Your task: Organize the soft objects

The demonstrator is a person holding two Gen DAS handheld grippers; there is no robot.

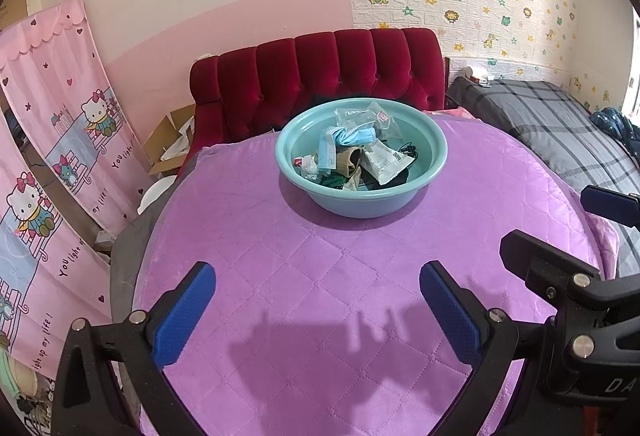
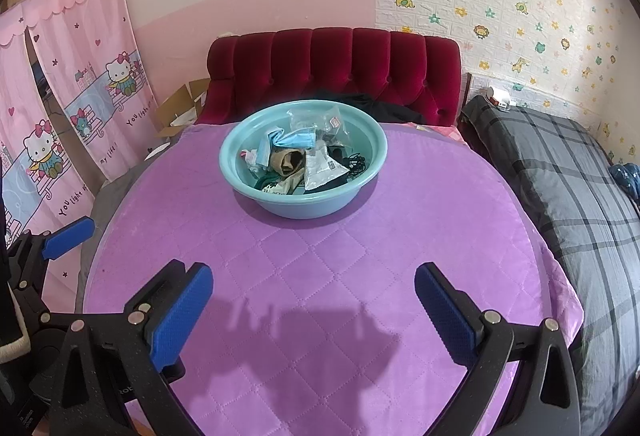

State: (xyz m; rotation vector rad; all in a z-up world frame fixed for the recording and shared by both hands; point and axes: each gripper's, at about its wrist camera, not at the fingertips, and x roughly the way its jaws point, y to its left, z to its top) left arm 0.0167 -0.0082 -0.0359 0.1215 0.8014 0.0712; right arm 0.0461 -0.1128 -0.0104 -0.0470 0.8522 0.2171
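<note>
A pink-and-white wall, a red tufted headboard (image 2: 334,70) and a quilted purple cover (image 2: 320,276) spread over the surface, so that is the stage. Down front, the left gripper (image 1: 318,310) hangs above the purple cover with its two blue-padded fingers (image 1: 184,316) spread wide and nothing between them. The right gripper (image 2: 314,312) is in the same pose beside it, pads far apart, empty, level over the cover and aimed toward the headboard. Both throw shadows on the cloth just below. In the left wrist view the right gripper's black frame shows at the right edge; in the right wrist view a blue pad of the left one pokes in at the left edge.

Further out, well apart from both grippers, one teal basin (image 2: 236,172) sits upright near the far edge of the cover. It holds a loose heap: one crumpled blue face mask (image 2: 296,138) lying roughly crosswise, one white sachet (image 2: 322,166) tilted toward the near rim, one clear plastic bag (image 2: 316,116) at the back, a brown fabric piece (image 2: 290,160) in the middle, and dark bits I cannot identify. To the right lies a grey plaid bedspread (image 2: 560,172); to the left hang cartoon-cat curtains (image 2: 80,108).
</note>
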